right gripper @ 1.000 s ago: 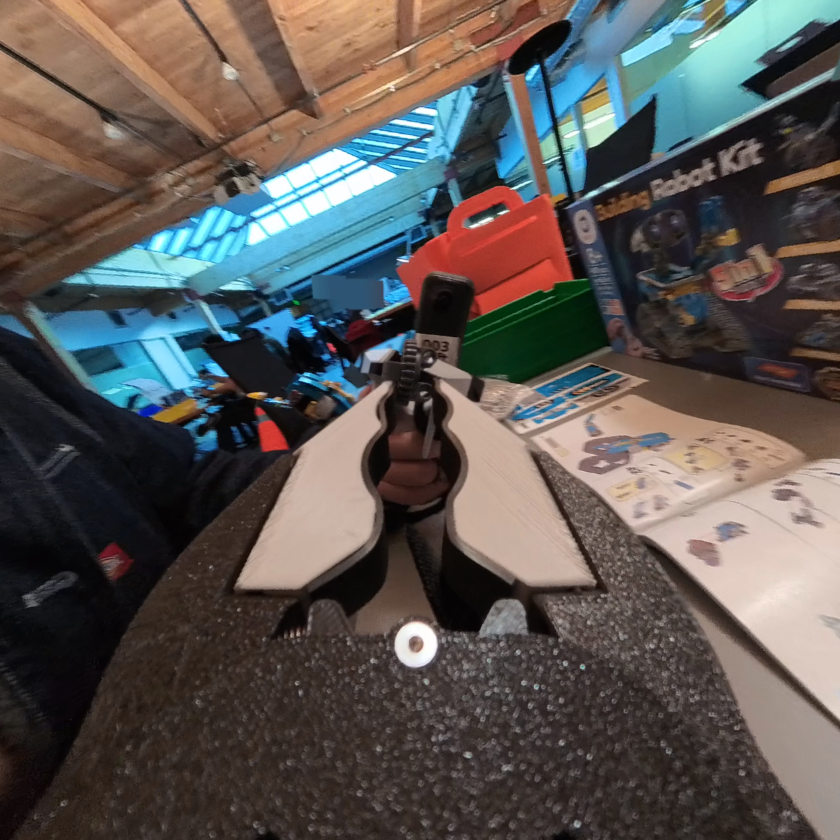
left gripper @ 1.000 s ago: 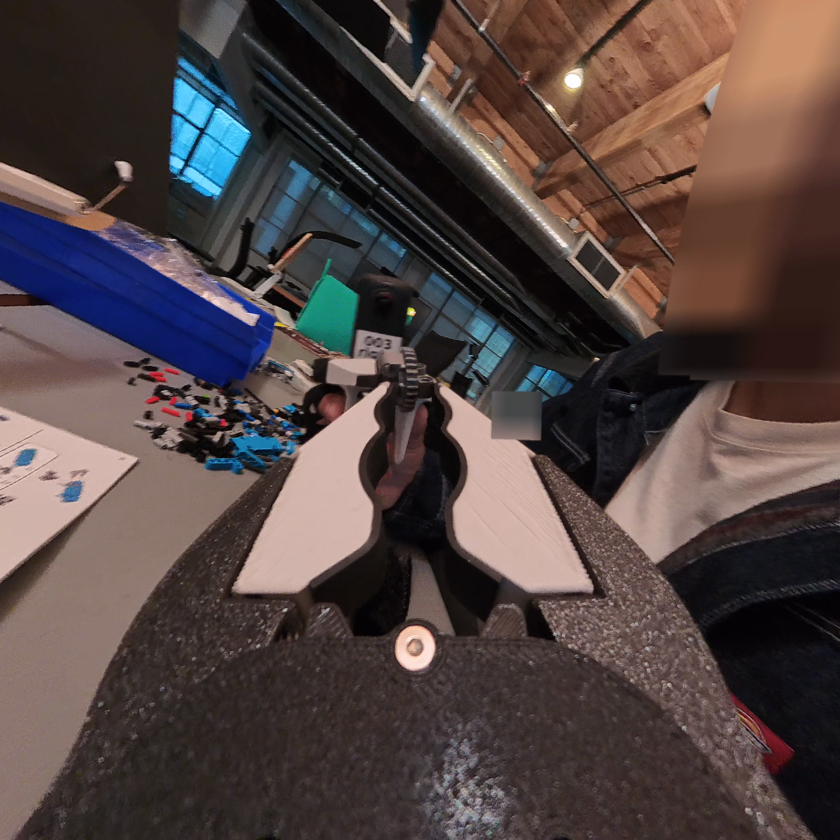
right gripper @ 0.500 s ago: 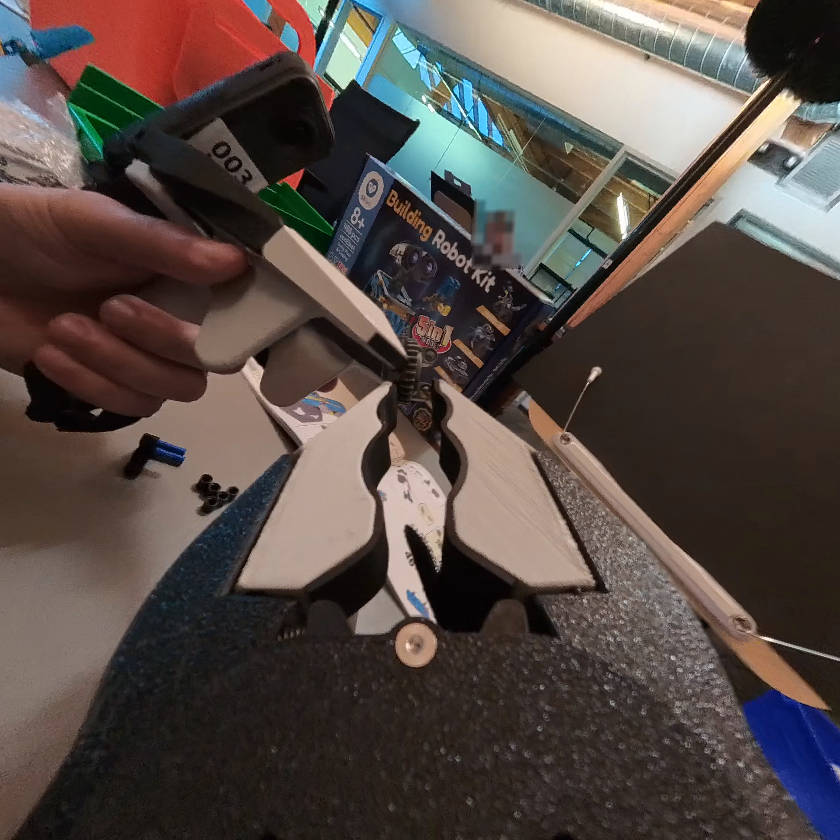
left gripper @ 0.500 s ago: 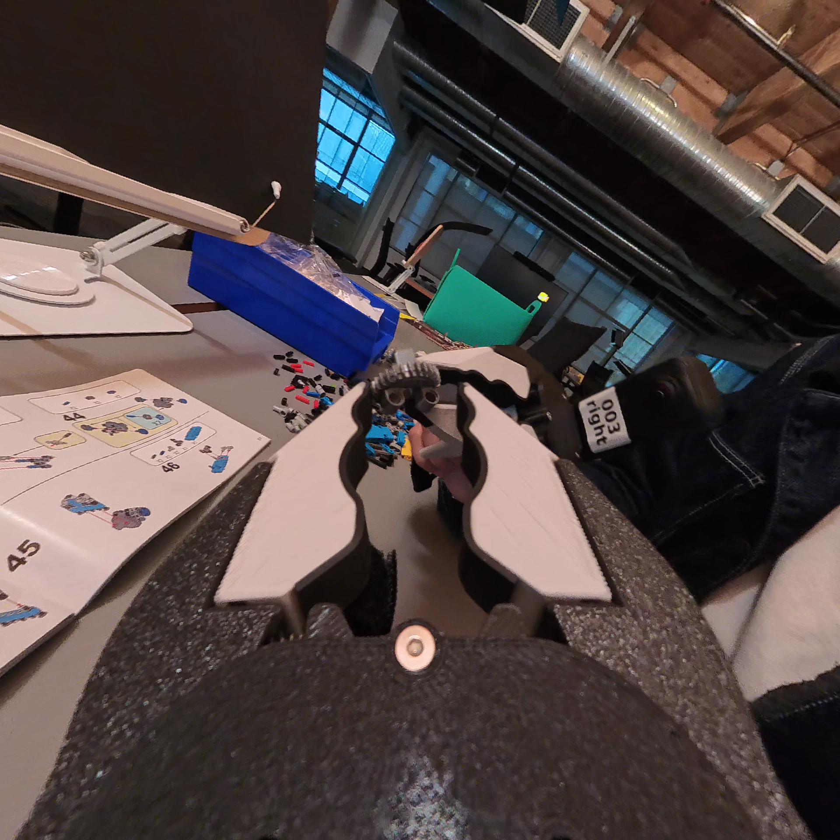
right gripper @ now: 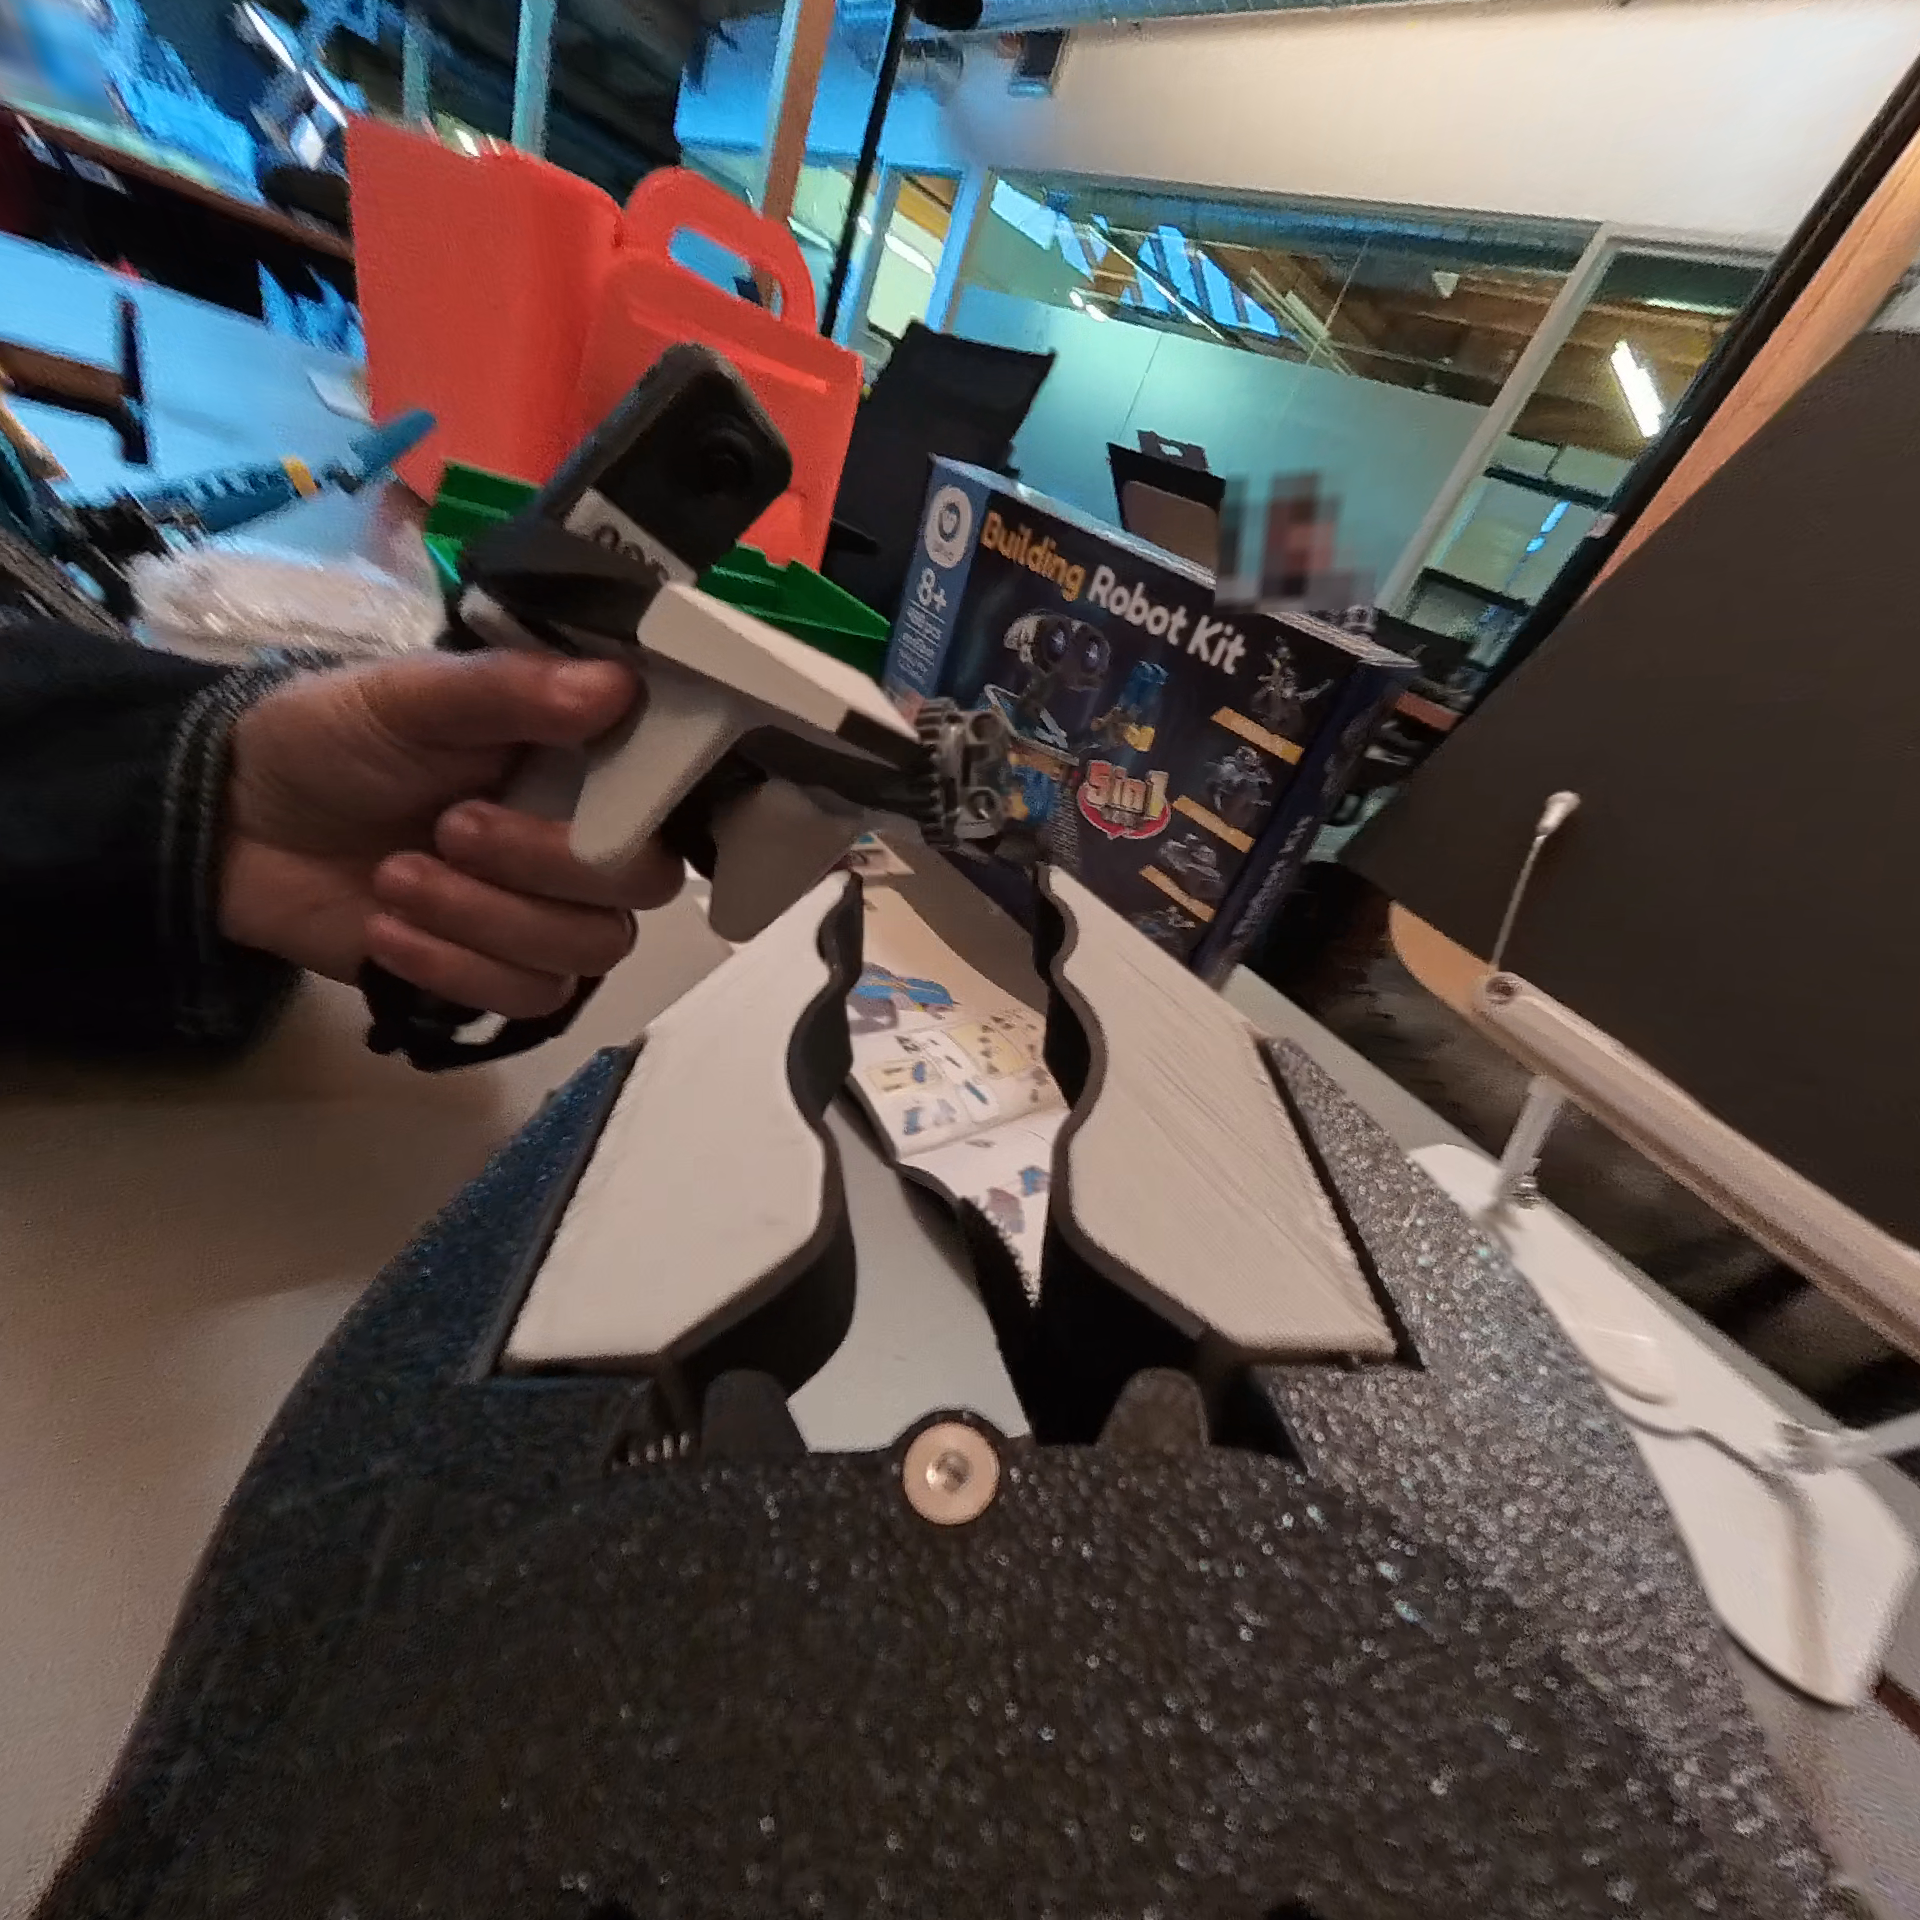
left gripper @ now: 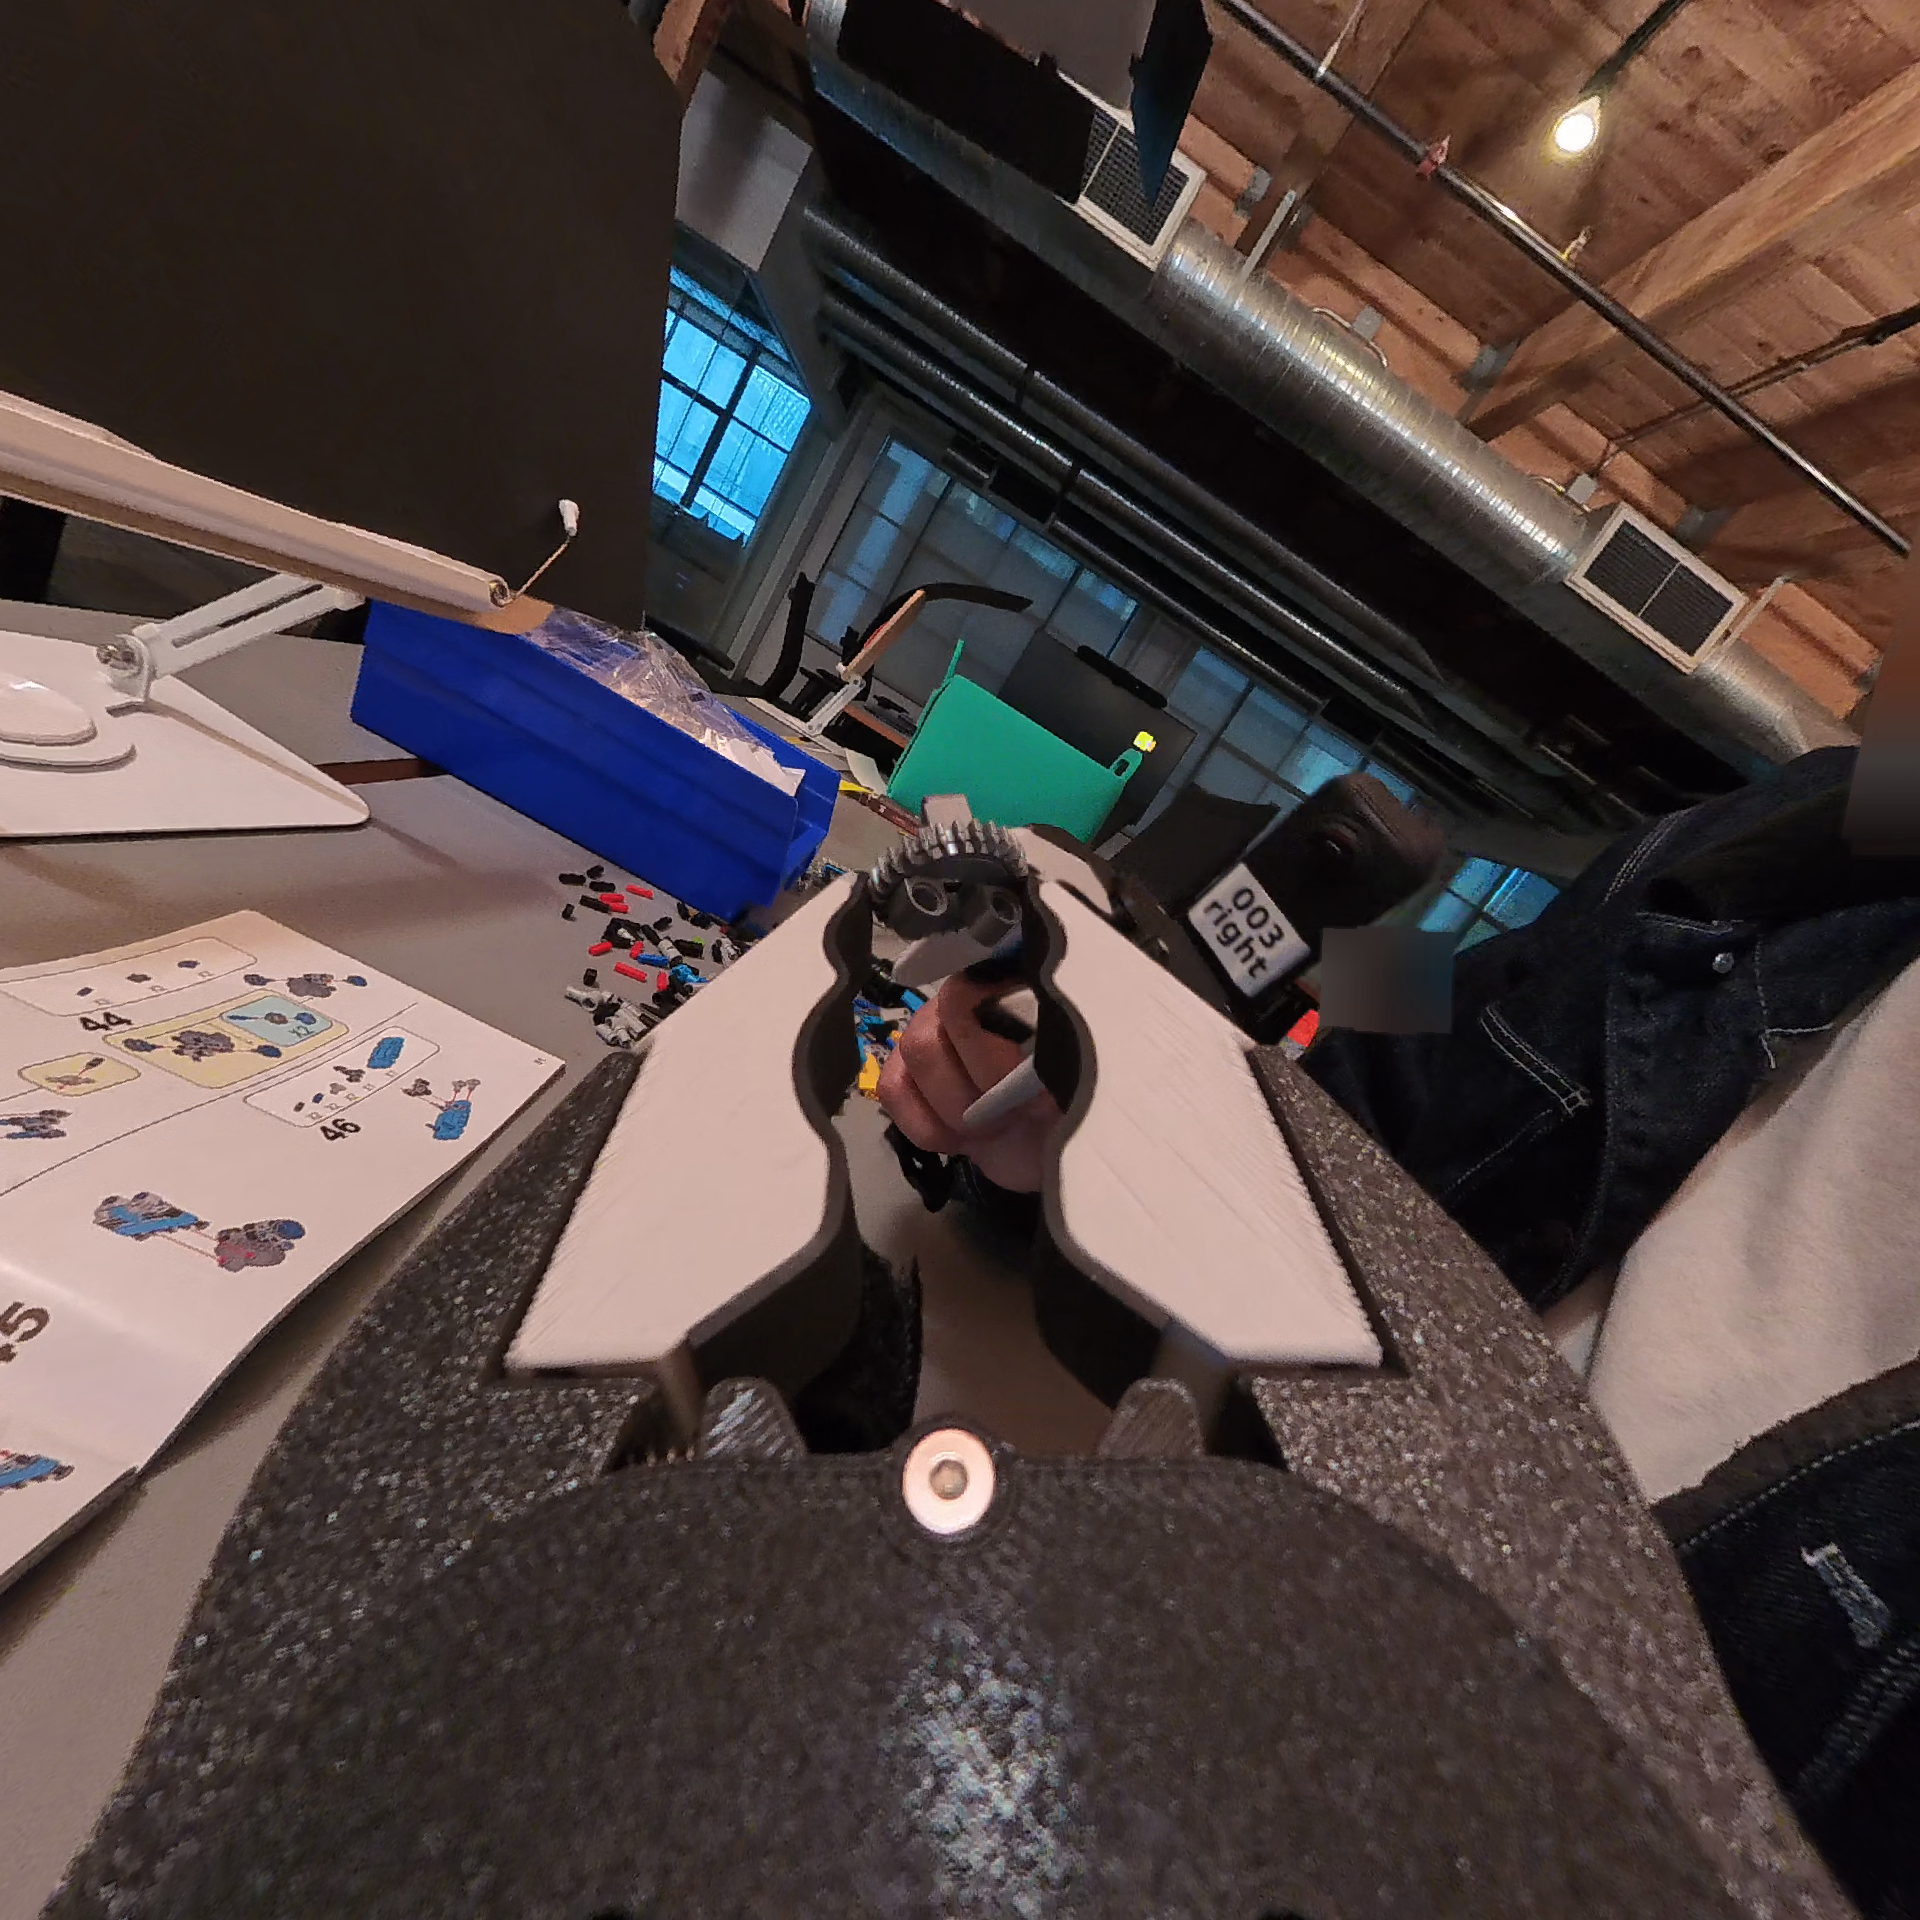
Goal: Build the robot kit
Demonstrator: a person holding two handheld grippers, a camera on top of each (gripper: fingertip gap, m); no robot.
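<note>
Grey table (left gripper: 436, 862); left gripper (left gripper: 945, 883) round gear (left gripper: 945, 868) (right gripper (right gripper: 951, 894) agape).

Writing shows in several places and is not repeated here. A white label (left gripper: 1247, 930) with black characters sits on a black camera housing (left gripper: 1351, 852). A like label (right gripper: 623, 535), partly hidden, is on the other camera housing (right gripper: 696, 457). The open instruction booklet (left gripper: 208, 1122) on the tabletop (left gripper: 468, 862) carries printed step numbers (beside small coloured diagrams). A dark blue box (right gripper: 1122, 727) bears bold lettering and badges. A denim jacket (left gripper: 1558, 1091) has a small stitched mark (left gripper: 1839, 1590).
</note>
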